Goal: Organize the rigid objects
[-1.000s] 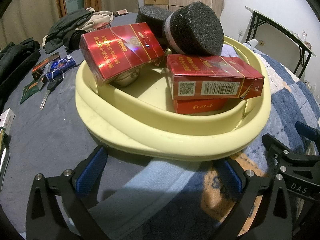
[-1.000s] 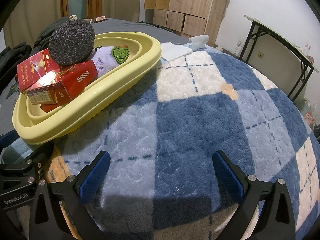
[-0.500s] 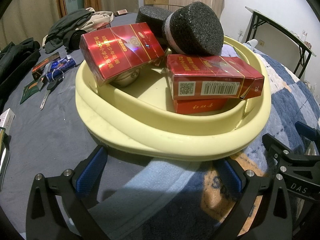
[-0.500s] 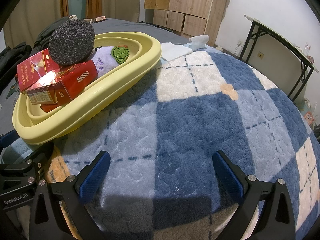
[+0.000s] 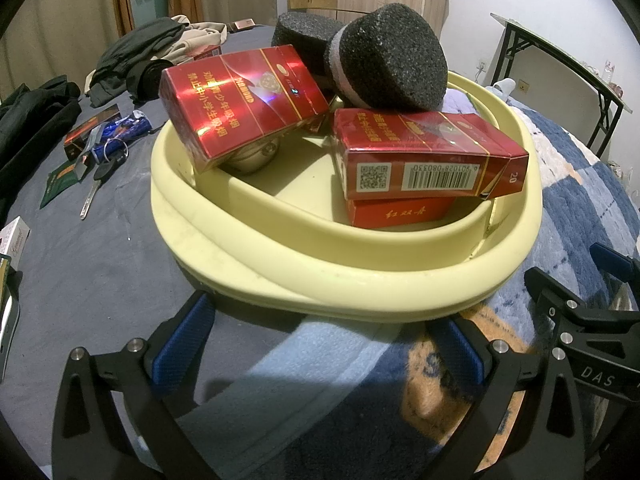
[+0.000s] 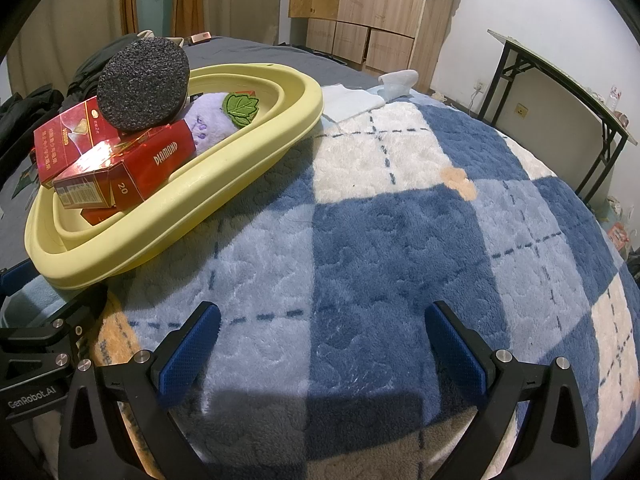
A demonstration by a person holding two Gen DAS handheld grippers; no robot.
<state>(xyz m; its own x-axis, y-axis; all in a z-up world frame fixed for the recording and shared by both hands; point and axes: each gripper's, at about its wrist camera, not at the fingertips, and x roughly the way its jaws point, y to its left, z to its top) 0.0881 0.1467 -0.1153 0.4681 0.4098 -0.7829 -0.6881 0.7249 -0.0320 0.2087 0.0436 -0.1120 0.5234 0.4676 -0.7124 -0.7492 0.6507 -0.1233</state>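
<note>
On the bed, a yellow basin sits half on the plaid blanket, holding red cartons and two dark foam pucks. Left gripper hovers just short of the rim, jaws spread, empty. Right gripper over bare blanket, jaws spread, empty. Judgement: cartons light, stiff, glossy film likely slippery; take across the narrow faces. Upper-left carton leans on the rim, may tip. Pucks light, compressible, grippy. Loose keys lie on the grey sheet, well apart.
</note>
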